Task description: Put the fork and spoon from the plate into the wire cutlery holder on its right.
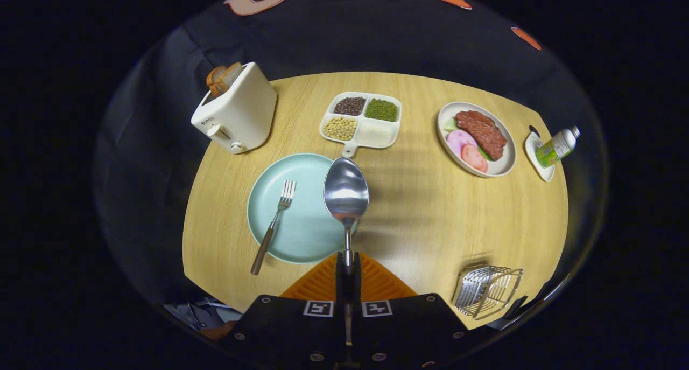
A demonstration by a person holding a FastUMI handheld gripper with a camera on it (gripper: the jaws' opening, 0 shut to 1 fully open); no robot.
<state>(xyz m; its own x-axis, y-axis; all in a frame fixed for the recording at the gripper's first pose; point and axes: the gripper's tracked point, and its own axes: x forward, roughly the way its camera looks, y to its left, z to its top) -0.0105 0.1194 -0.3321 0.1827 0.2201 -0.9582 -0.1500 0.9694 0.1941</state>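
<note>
Two fingers of the gripper [347, 267] are seen pressed together on the thin handle of the spoon [346, 191], which is thus clamped between them and held raised, its bowl pointing forward beyond the fingertips. The bowl is seen over the right rim of the pale green plate [301, 235], between that plate and the handle of the divided dish. The fork [273, 227] is left lying on the plate, tines pointed away from the gripper and its dark handle reaching out over the near left rim onto the tabletop [430, 219]. The wire cutlery holder [487, 290] is found at the near right corner of the tabletop, well apart from the plate and to the right of the fingers. Beyond the plate, a white divided dish [361, 119] is set, with dark beans, green beans, yellow beans and a pale filling in its four compartments. A white toaster [237, 111] with bread slices [223, 78] standing in its slot is placed at the far left. At the far right a white plate of meat slices [476, 138] is laid out, and just beside it a small bottle [557, 146] is seen lying tilted on a small white dish [538, 162].
</note>
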